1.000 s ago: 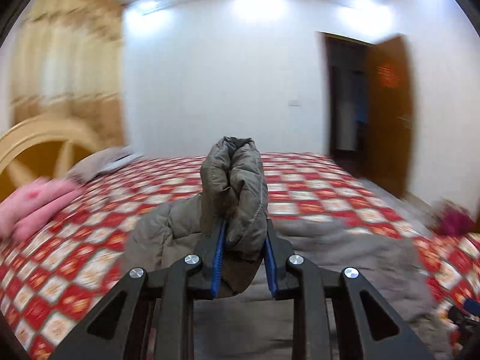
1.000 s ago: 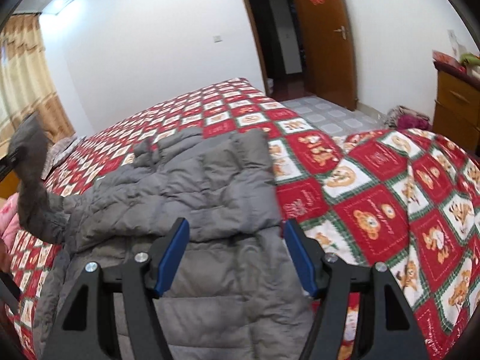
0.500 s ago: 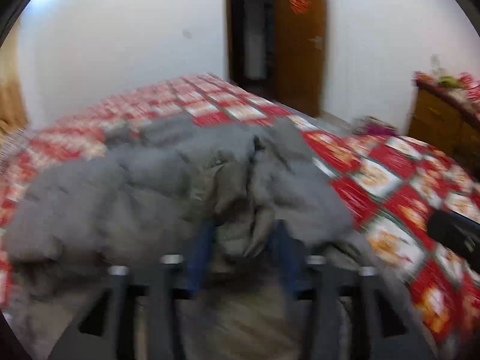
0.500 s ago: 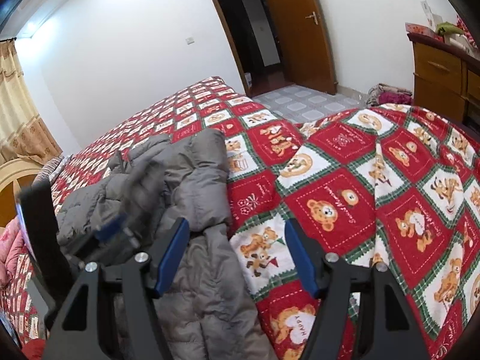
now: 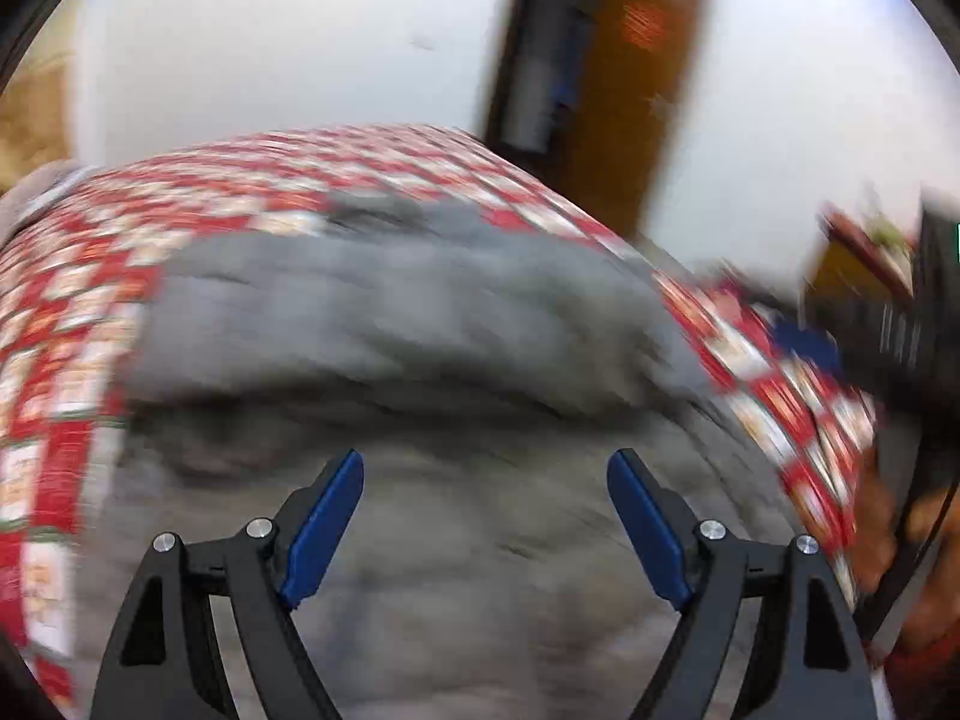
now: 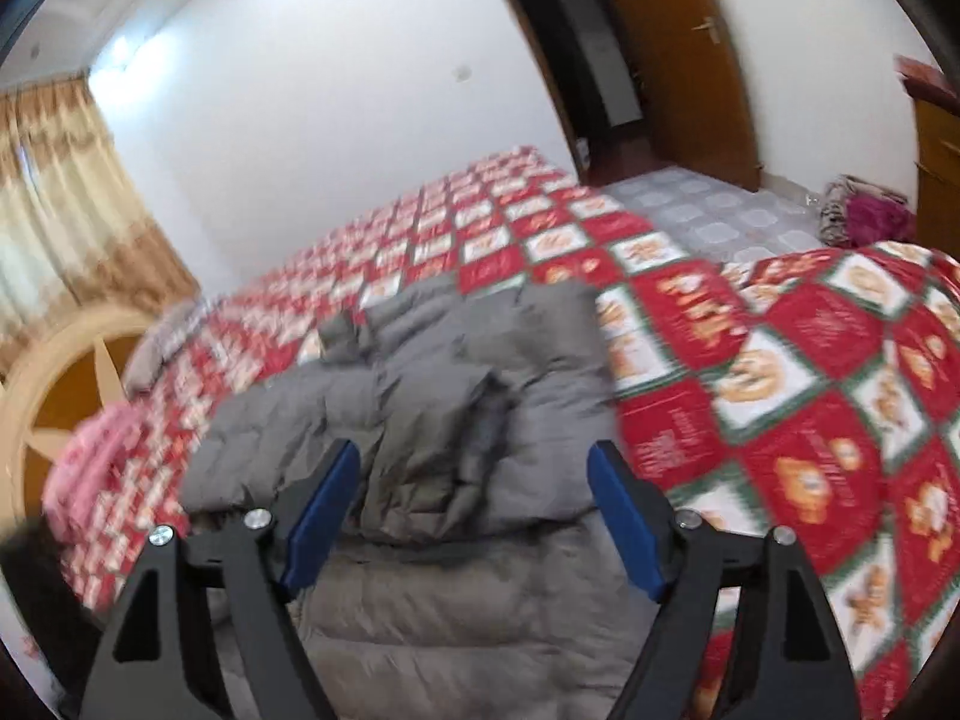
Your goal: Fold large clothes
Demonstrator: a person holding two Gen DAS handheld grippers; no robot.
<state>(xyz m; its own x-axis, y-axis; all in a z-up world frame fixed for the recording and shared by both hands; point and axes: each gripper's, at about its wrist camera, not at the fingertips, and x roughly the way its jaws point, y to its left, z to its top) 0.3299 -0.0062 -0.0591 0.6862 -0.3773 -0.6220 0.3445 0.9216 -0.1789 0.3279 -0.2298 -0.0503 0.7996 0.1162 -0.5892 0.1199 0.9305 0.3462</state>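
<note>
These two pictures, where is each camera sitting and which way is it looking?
Left wrist: rides the left gripper, tilted down at the grey jacket; its jaws are opening, nothing between.
Right wrist: rides the right gripper, facing the jacket's folded sleeves; jaws opening, empty.
Shared: jacket, red patterned bedspread, wooden door.

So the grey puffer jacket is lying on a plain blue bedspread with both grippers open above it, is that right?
Not quite: the bedspread is a red, white and green check with bear pictures, not plain blue, as the right wrist view shows. The grey puffer jacket does lie on it, and the left gripper and right gripper are opening, nothing clamped.
</note>
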